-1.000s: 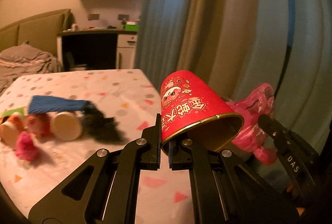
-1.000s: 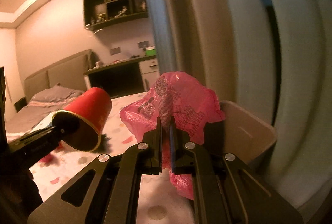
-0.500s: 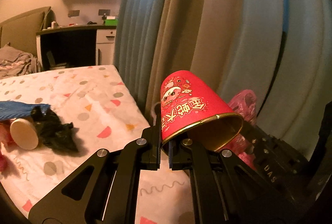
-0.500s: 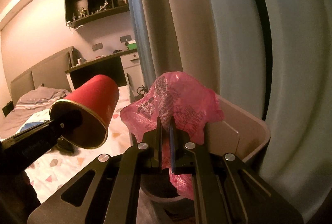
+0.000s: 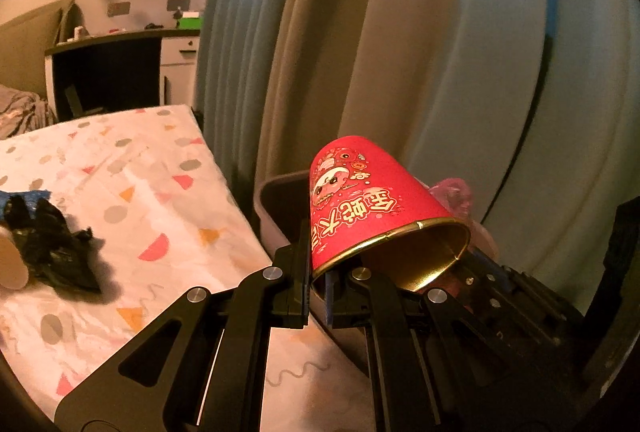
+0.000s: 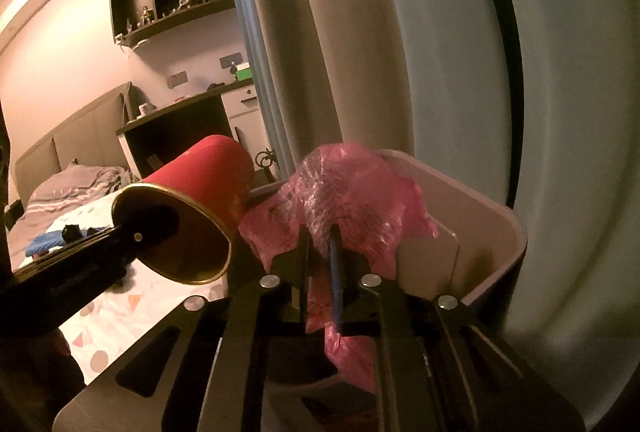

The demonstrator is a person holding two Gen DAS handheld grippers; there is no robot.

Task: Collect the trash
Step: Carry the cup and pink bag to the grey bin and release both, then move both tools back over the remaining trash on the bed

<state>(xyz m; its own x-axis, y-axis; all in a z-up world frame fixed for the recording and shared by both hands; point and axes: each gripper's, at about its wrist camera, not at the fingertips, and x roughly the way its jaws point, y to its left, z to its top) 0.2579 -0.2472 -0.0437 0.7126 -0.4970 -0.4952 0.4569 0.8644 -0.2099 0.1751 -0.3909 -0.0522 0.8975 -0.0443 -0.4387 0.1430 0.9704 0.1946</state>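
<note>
The left tool is clenched on the rim of the red paper cup; the right tool pinches a pink plastic bag; both hang over the open bin, likely for dropping; black wrapper remains on the bed beyond.

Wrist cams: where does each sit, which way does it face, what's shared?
Left wrist: rides the left tongs, looks along its fingers at the clamped red cup, patterned table left, curtain behind; own black linkage shows.
Right wrist: rides the right tongs, faces the pink plastic bag it grips, over the bin; left tongs enters at left.
Shared: cup, bag, bin, curtain.
</note>
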